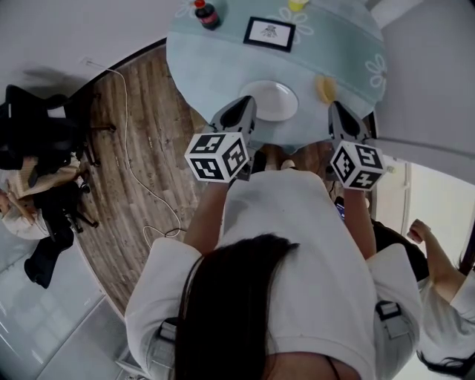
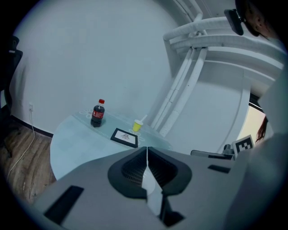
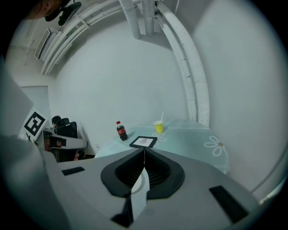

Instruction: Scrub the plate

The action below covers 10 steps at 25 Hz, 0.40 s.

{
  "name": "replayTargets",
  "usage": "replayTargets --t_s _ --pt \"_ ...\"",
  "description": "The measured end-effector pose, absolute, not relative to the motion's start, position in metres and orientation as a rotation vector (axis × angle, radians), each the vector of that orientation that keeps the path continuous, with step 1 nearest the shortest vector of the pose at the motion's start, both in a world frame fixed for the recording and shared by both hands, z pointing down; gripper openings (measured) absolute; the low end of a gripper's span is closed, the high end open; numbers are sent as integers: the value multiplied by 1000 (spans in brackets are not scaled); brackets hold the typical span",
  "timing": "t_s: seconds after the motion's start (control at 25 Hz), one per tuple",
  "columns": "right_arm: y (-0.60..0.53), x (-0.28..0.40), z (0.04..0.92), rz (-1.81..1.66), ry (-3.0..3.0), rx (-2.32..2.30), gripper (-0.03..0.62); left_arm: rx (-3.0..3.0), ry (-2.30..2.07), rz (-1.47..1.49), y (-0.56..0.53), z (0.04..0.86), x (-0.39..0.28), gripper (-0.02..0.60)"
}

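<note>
- The white plate lies flat on the near side of the round table, which carries a pale blue cloth with flower prints. No dirt or foam can be made out on it from the head view.
- A small yellow object, probably a scrubbing sponge, lies on the cloth just to the right of the plate and apart from it, so it is within easy reach of the right hand.
- The left gripper hangs at the plate's near-left rim. Its jaws are clenched together with nothing between them.
- The right gripper hangs close to the yellow object, also clenched and empty. Both tools tilt a little downward toward the table.
- This placing suggests the left tool would steady the plate while the right one works with the sponge.
- With the sponge lying free and both tools empty, the scene fits either a plate waiting for scrubbing or one already scrubbed.
- Farther back stand a cola bottle, a framed card and a yellow cup, well away from the plate.
</note>
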State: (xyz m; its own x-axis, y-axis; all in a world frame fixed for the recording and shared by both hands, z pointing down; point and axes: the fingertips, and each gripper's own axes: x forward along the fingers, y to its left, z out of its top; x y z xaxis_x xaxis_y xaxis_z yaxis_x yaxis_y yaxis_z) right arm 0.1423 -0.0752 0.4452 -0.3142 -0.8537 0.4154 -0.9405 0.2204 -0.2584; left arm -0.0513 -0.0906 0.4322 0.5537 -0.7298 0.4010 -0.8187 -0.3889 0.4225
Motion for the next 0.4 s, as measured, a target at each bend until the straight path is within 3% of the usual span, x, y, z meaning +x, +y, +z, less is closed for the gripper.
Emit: replayTargets --t_s 0.4 --pt "-75 143 447 694 -2299 1696 34 2192 -1255 199 -92 434 -51 17"
